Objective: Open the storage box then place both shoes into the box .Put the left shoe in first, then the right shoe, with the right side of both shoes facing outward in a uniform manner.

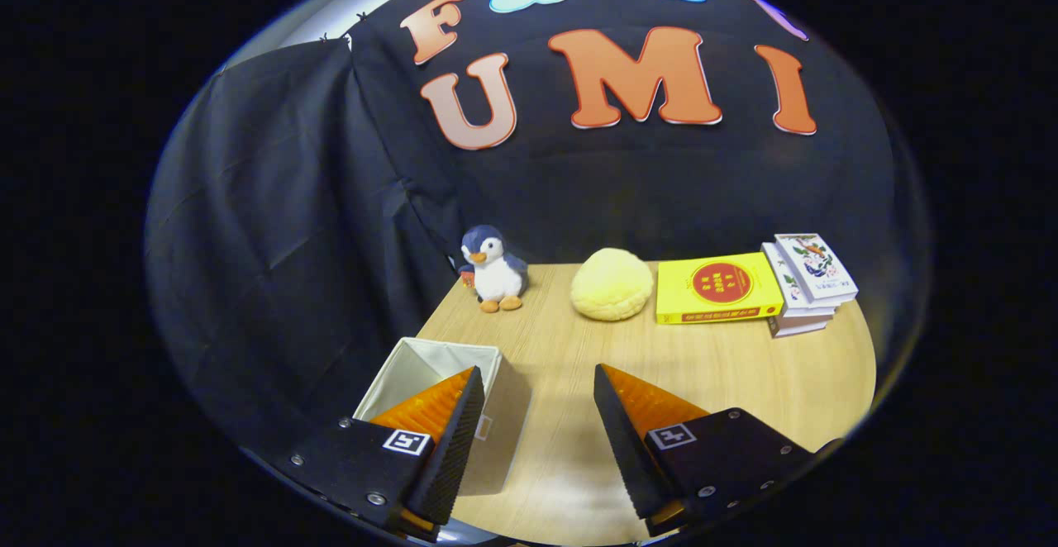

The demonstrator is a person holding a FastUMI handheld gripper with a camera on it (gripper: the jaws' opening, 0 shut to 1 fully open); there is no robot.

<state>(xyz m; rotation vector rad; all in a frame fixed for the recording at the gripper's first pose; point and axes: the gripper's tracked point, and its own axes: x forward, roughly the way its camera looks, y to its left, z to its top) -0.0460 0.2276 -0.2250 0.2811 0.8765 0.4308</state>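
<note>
The gripper [536, 378] hangs above the near part of a wooden table [727, 365]. Its two fingers [450, 423] stand wide apart with bare tabletop in the gap between them. Nothing is held.

The box [421, 365] sits at the near left corner of the table, close to the black cloth wall [281, 241]. It is a pale fabric bin with its top open and a light interior showing. The left finger overlaps its near right part in this view; whether finger and box touch cannot be told. A small tag shows on the box's right wall.

Beyond the fingers the middle of the table is bare wood.

At the far edge, against the wall, four items stand in a row from left to right:
- a plush penguin [493, 270], upright, at the far left corner;
- a round yellow cushion [612, 284], just right of the penguin;
- a yellow book [717, 288], lying flat, just beside the cushion;
- a stack of books [806, 283], at the far right, touching or nearly touching the yellow book.
</note>
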